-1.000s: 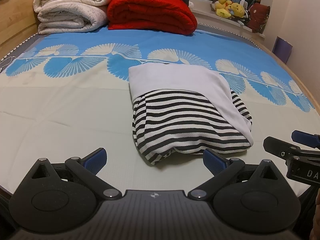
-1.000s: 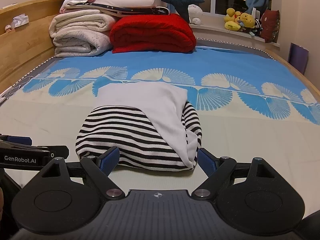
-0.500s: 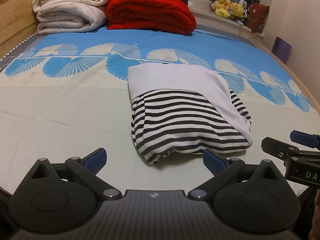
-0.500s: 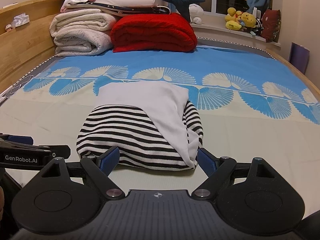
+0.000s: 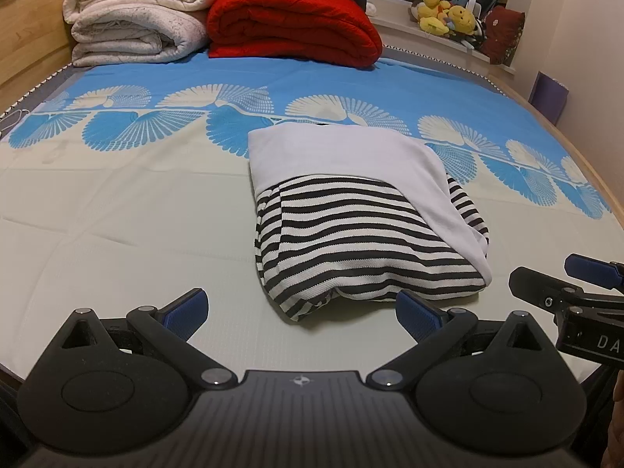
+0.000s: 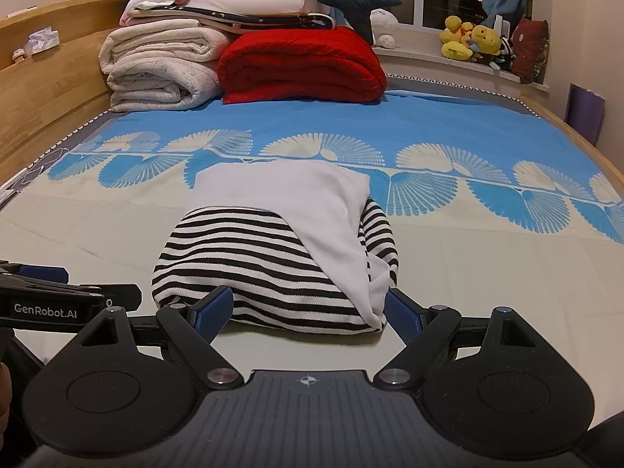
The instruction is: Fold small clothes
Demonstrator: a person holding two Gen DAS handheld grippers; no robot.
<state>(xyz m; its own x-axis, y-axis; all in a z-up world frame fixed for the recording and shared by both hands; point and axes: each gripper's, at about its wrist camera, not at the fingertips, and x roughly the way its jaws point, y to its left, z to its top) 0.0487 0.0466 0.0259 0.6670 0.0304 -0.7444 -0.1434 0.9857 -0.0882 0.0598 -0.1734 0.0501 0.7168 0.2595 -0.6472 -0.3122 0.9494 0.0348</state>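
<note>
A small black-and-white striped garment (image 5: 358, 249) (image 6: 249, 261) lies folded into a compact bundle on the bed, with its plain white part (image 5: 343, 152) (image 6: 296, 199) draped over the far side and the right edge. My left gripper (image 5: 300, 312) hovers open just in front of the bundle's near edge, holding nothing. My right gripper (image 6: 308, 308) is open too, its blue fingers flanking the bundle's near edge without pinching it. The right gripper also shows at the right edge of the left wrist view (image 5: 577, 292).
The bed sheet (image 5: 117, 234) is pale green near me and blue with white fans farther off. Folded cream blankets (image 6: 160, 66) and a red blanket (image 6: 300, 66) are stacked at the far end. Stuffed toys (image 6: 472, 43) sit on the window ledge. A wooden bed frame (image 6: 43, 89) runs along the left.
Both views have crept slightly closer to the bundle. The garment itself has not moved and both grippers stay open.
</note>
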